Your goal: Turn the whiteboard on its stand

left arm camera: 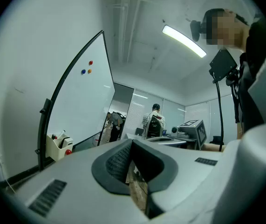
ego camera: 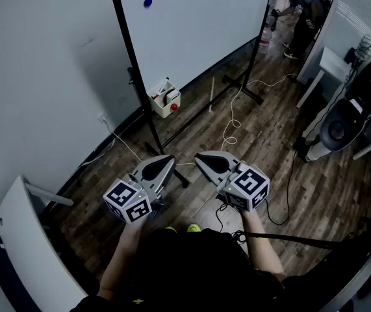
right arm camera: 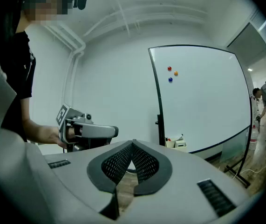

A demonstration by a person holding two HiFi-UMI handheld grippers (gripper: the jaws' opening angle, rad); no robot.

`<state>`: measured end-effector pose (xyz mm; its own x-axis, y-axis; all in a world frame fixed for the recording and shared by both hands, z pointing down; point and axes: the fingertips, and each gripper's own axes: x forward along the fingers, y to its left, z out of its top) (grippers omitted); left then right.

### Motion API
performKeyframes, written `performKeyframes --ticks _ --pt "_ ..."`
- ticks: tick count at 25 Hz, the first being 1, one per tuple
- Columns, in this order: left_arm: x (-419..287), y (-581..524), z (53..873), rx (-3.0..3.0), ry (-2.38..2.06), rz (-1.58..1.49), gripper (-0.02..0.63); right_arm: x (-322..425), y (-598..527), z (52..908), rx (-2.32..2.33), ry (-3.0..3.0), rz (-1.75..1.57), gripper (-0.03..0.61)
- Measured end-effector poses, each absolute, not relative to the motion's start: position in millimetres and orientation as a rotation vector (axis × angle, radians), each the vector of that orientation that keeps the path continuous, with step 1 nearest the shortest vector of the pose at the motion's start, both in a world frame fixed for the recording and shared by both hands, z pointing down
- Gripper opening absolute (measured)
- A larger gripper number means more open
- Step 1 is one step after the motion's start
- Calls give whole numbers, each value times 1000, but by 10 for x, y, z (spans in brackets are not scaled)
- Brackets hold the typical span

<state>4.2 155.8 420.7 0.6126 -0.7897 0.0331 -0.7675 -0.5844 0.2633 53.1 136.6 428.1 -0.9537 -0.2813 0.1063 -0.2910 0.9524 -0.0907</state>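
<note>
The whiteboard (ego camera: pixel 198 25) stands upright in its black wheeled stand (ego camera: pixel 136 83) close to the wall, with three coloured magnets (ego camera: pixel 147 2) near its top. It also shows in the left gripper view as the whiteboard (left arm camera: pixel 84 106) and in the right gripper view as the whiteboard (right arm camera: pixel 202 101). My left gripper (ego camera: pixel 171 157) and right gripper (ego camera: pixel 197 155) are held side by side, well short of the stand, pointing toward it. Both are shut with nothing between their jaws, as the left gripper (left arm camera: pixel 132 141) and right gripper (right arm camera: pixel 133 143) show in their own views.
A white marker box (ego camera: pixel 166 99) hangs on the stand's left post. A white cable (ego camera: pixel 234 119) snakes over the wooden floor by the stand's foot. A person (ego camera: pixel 305 12) bends at the far right; a white table (ego camera: pixel 331 67) and equipment (ego camera: pixel 347 116) stand right. A white panel (ego camera: pixel 23 246) leans lower left.
</note>
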Motion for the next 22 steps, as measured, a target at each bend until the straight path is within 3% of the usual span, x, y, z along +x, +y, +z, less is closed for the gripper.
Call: performKeyframes --ticks 22 --pt "-120 1513 4205 2545 -1363 -130 8 551 1258 4330 446 -3014 186 -2"
